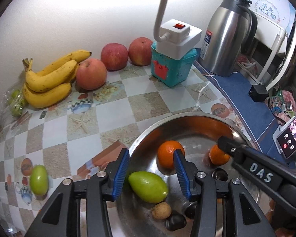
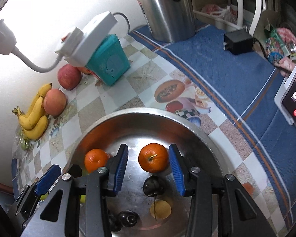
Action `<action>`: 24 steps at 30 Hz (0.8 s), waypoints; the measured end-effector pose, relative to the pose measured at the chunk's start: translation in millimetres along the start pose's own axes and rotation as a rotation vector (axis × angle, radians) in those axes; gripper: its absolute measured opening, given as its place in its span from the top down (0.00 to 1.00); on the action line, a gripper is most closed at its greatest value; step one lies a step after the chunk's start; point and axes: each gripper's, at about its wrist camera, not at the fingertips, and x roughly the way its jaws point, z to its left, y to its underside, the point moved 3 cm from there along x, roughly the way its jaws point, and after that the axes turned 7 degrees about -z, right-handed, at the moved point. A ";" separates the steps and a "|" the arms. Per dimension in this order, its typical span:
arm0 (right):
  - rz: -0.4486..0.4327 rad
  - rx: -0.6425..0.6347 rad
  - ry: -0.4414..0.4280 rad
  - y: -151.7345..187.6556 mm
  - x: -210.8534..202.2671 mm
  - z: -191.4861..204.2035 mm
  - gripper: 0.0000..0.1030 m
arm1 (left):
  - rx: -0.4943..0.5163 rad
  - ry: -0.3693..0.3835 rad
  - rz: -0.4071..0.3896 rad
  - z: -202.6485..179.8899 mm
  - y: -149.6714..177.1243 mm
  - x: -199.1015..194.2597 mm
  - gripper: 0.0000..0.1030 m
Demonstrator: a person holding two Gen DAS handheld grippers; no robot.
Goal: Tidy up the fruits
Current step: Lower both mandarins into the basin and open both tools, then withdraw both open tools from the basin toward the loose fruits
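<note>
Both grippers hang over the steel bowl (image 2: 187, 122) on the counter (image 1: 112, 114), pointing steeply down into it. The left gripper (image 1: 151, 175) has its jaws released around a green fruit (image 1: 148, 186) lying at about seven o'clock in the bowl; the pads stand just beside it on either side without pressing. The right gripper (image 2: 148, 167) likewise has its jaws released, with an orange (image 2: 153, 157) between them and a gap on each side. A second orange (image 2: 96, 160) sits at about nine o'clock in the bowl, and dark chestnuts (image 2: 154, 186) and a tan round fruit (image 2: 160, 209) lie nearer six o'clock. Bananas (image 1: 49, 79) and three apples (image 1: 91, 73) are lined up along the wall at ten to twelve o'clock, and one more green fruit (image 1: 39, 179) lies on the counter outside the bowl. Judging from this, the step in hand is either a fresh drop or a fresh pick. To do it well, centre each fruit between the pads, close gently so the round skin does not squirt out, lift straight, and keep the two grippers from knocking each other over the bowl.
</note>
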 end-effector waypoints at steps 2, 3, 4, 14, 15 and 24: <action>-0.004 -0.009 0.004 -1.9 -6.0 2.4 0.57 | -0.008 -0.023 0.024 4.6 -0.3 -2.3 0.51; -0.004 -0.013 0.006 -2.6 -9.0 3.6 0.58 | -0.016 -0.039 0.044 7.7 0.6 -2.7 0.51; 0.000 -0.017 0.010 -2.6 -11.3 4.4 0.58 | -0.028 -0.053 0.064 11.9 1.9 -3.1 0.51; 0.032 -0.032 0.008 6.4 -24.2 11.4 0.58 | -0.143 -0.109 0.118 46.6 11.6 -18.8 0.51; 0.035 -0.035 0.007 7.6 -25.1 12.4 0.58 | -0.155 -0.115 0.119 50.5 12.8 -20.5 0.51; 0.071 -0.078 0.016 23.0 -26.2 24.5 0.57 | -0.275 -0.188 0.135 91.8 30.5 -31.1 0.48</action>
